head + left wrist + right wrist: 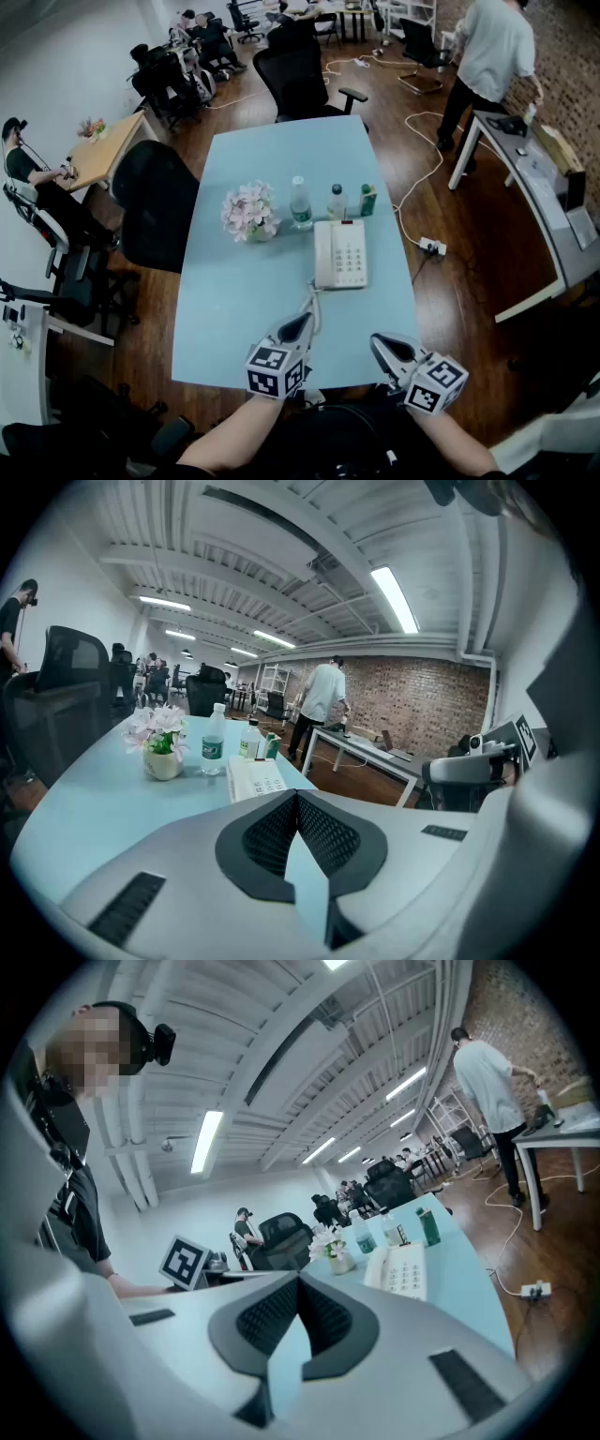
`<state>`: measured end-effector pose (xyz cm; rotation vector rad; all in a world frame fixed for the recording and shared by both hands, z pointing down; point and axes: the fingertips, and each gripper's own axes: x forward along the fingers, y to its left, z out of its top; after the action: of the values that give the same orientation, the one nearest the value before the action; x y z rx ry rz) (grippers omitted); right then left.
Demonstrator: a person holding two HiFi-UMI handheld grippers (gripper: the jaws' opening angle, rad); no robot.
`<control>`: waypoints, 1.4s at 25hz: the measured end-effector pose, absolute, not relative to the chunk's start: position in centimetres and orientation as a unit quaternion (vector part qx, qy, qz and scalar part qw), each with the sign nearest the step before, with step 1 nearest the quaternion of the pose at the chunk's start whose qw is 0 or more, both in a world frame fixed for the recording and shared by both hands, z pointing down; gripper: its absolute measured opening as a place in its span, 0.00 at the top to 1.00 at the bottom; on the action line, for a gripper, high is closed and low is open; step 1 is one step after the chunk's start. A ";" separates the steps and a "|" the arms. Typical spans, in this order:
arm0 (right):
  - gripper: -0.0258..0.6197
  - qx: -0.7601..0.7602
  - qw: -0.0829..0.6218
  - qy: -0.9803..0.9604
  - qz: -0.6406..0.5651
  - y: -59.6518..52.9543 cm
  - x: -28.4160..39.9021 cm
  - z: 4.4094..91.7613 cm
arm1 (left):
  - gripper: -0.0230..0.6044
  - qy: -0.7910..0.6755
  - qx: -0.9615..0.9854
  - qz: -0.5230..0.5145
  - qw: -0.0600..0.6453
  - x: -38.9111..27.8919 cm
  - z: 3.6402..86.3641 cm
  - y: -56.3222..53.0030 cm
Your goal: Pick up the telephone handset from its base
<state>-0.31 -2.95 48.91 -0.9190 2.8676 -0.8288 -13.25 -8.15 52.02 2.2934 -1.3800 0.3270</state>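
Two claws are clenched, jaw tips together with nothing between them: the left claw (302, 323) and the right claw (380, 345) are held over the near edge of the tabletop (234, 300). The telephone handset (323, 253) lies cradled on the left side of the base (351, 253), mid-tabletop, ahead of both claws and apart from them. Its long axis runs straight away from the person. The left claw is nearer, almost in line with the handset's near end; the right claw stands off to the right, facing the keypad side. Recommended: release the left claw, advance it, and span the handset across its narrow width.
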 end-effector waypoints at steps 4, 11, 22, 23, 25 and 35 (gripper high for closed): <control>0.94 -0.280 -0.006 0.923 -0.264 -4.6 1.6 48.2 | 0.96 -0.521 0.805 0.144 0.244 -12.8 54.1 -8.7; 0.94 -0.236 0.006 0.938 -0.254 -8.7 3.8 46.2 | 0.90 -0.578 0.757 0.173 0.250 -13.5 56.9 -18.3; 0.94 -0.240 -0.023 0.930 -0.279 -11.6 10.2 49.5 | 0.54 -0.610 0.684 0.268 0.297 -13.1 66.4 -30.5; 0.94 -0.240 -0.023 0.929 -0.281 -11.7 10.4 49.8 | 0.54 -0.612 0.679 0.272 0.302 -13.2 66.8 -31.1; 0.94 -0.240 -0.023 0.927 -0.286 -11.8 10.8 50.2 | 0.54 -0.612 0.673 0.277 0.310 -12.9 67.7 -31.9; 0.94 -0.255 -0.021 0.919 -0.299 -12.4 12.3 51.2 | 0.54 -0.608 0.664 0.286 0.328 -12.1 70.3 -33.0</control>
<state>12.31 -12.44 51.19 -0.8133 2.9278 -0.9509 -12.07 -33.02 70.34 1.7373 -1.5928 0.7494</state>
